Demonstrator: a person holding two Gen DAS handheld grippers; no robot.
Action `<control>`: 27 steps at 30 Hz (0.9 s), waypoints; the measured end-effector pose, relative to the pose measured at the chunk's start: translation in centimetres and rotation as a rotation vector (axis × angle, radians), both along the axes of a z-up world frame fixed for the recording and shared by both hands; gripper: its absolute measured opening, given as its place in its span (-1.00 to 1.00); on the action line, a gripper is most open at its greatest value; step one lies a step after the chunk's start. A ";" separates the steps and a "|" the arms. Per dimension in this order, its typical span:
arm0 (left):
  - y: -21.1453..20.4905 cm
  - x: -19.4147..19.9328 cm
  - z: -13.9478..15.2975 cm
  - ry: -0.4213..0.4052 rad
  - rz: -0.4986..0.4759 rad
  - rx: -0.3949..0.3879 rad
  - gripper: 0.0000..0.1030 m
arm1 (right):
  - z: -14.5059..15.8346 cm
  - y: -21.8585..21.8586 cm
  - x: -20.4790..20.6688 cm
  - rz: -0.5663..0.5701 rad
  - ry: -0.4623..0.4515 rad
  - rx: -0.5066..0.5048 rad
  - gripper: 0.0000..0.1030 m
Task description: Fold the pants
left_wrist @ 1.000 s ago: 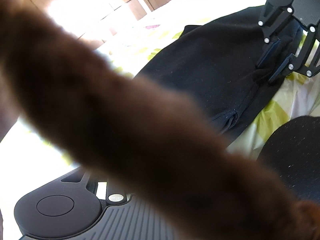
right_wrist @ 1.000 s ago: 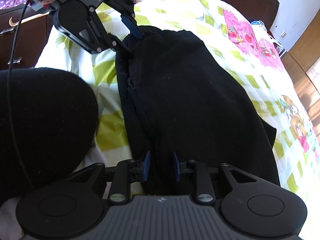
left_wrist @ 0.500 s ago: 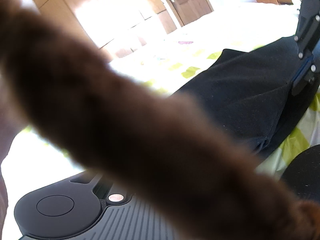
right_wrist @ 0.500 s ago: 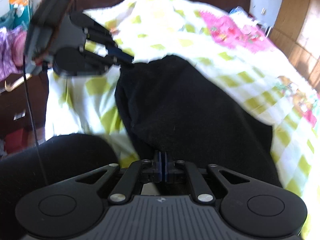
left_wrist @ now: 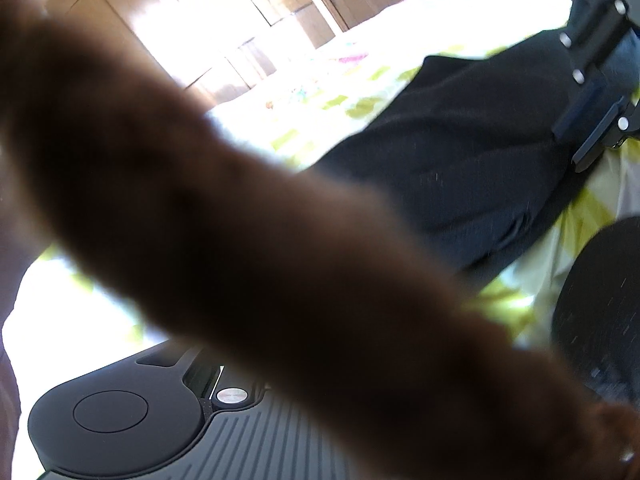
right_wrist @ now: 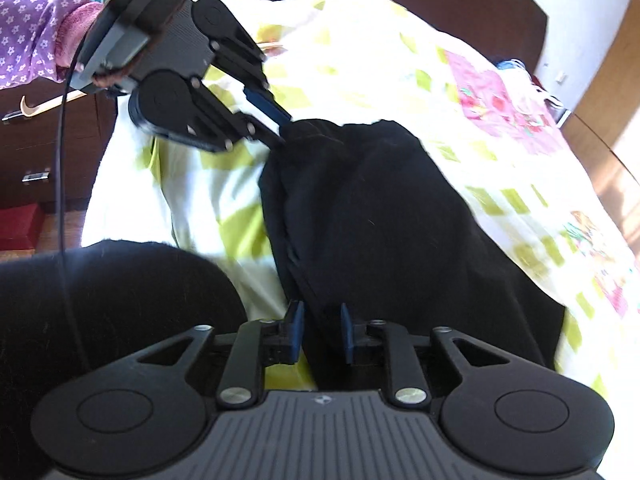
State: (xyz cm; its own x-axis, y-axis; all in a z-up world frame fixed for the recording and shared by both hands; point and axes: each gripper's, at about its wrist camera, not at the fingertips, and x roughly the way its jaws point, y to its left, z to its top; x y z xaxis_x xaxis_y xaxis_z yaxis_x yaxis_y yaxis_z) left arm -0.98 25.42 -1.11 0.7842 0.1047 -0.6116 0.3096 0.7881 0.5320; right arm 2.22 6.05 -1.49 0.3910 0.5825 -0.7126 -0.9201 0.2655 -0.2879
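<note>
Black pants (right_wrist: 384,216) lie bunched across the checked bedspread (right_wrist: 500,152), folding barely begun. The left gripper (right_wrist: 280,130) and the right gripper (right_wrist: 322,332) are both opening, cloth between each's jaws at the near edge

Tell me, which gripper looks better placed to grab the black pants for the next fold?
Probably the right gripper: its opening jaws straddle the near edge of the pants, in clear view. The left gripper, also opening, has only the far corner at its tips, and a brown blur blocks its camera.
</note>
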 end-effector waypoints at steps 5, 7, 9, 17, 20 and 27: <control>-0.1 0.2 -0.8 0.013 -0.043 0.055 -0.41 | -0.7 3.7 0.6 0.000 -0.003 0.031 -0.28; 0.1 0.6 -0.8 0.004 -0.045 0.078 -0.31 | -1.1 5.1 1.0 -0.008 -0.003 0.017 -0.28; 0.3 0.9 -0.8 -0.001 -0.056 0.088 -0.31 | -1.5 5.9 1.6 -0.024 -0.009 0.001 -0.28; 0.6 1.1 0.5 -0.097 -0.048 0.126 -0.73 | 2.1 6.2 1.1 -0.051 0.090 0.101 -0.60; 1.2 1.0 1.4 -0.123 -0.029 0.102 -0.76 | 1.0 7.4 0.7 -0.046 0.102 0.078 -0.59; 1.6 0.3 -2.2 0.017 0.023 0.125 -0.66 | -2.2 9.3 0.2 -0.037 0.133 0.030 -0.45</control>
